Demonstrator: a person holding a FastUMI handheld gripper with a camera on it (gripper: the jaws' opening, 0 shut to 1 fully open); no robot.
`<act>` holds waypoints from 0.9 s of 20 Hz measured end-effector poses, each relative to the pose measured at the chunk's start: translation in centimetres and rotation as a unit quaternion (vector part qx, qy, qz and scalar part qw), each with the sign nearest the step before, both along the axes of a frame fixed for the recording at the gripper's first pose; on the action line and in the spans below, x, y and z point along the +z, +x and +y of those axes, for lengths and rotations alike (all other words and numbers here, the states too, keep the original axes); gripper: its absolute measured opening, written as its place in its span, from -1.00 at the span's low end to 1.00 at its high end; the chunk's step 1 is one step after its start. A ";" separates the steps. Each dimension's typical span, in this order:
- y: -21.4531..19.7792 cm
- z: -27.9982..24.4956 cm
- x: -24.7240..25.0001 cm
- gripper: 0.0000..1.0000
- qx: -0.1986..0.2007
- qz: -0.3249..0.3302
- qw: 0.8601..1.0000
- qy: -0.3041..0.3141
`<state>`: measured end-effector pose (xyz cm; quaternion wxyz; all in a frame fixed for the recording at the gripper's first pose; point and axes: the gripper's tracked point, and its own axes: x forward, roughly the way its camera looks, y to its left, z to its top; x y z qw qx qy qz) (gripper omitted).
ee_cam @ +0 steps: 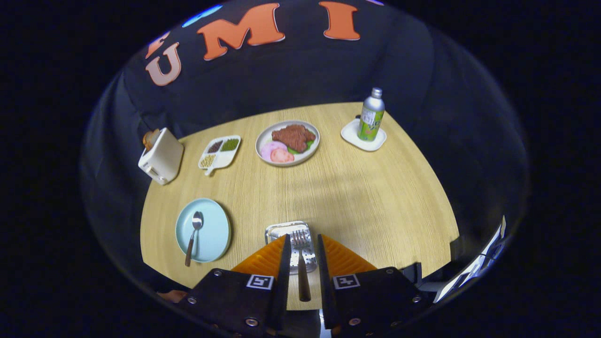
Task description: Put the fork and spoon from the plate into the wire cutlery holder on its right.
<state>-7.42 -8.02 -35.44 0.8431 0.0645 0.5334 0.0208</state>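
I see my gripper [301, 246] with its two fingers a little way apart. The fork [300, 263] lies in the gap between them, with its prongs pointing away from me. I cannot tell if the fingers press on it. The fork rests on the shiny metal holder [281, 230], which sits on the wooden table [366, 197]. To the left is the blue plate [213, 234] with the spoon [193, 237] still on it. Farther off I see a plate of meat [288, 142], a snack tray [219, 152] and a toaster [162, 156]. A bottle [371, 115] stands on a small white dish [353, 134].
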 end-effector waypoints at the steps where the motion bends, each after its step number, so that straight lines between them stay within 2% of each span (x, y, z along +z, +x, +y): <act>1: 1.0 0.3 1.3 -0.20 -0.001 -0.029 1.000 0.009; 2: 2.1 0.5 2.9 -0.11 -0.002 -0.066 0.998 0.015; 3: 3.3 0.5 4.5 0.08 -0.003 -0.106 0.994 0.015; 4: 4.6 0.4 6.3 0.16 -0.004 -0.148 0.989 0.010; 5: 5.9 0.3 8.3 0.31 -0.012 -0.191 0.981 0.002; 9: 9.2 -0.3 15.2 0.64 -0.040 -0.338 0.939 -0.043; 12: 10.3 -0.7 18.7 0.72 -0.053 -0.404 0.910 -0.077; 15: 10.9 0.7 22.6 0.80 -0.052 -0.472 0.877 -0.076; 17: 11.0 2.3 24.1 0.87 -0.044 -0.502 0.861 -0.073; 18: 11.1 3.3 23.7 0.88 -0.039 -0.502 0.861 -0.072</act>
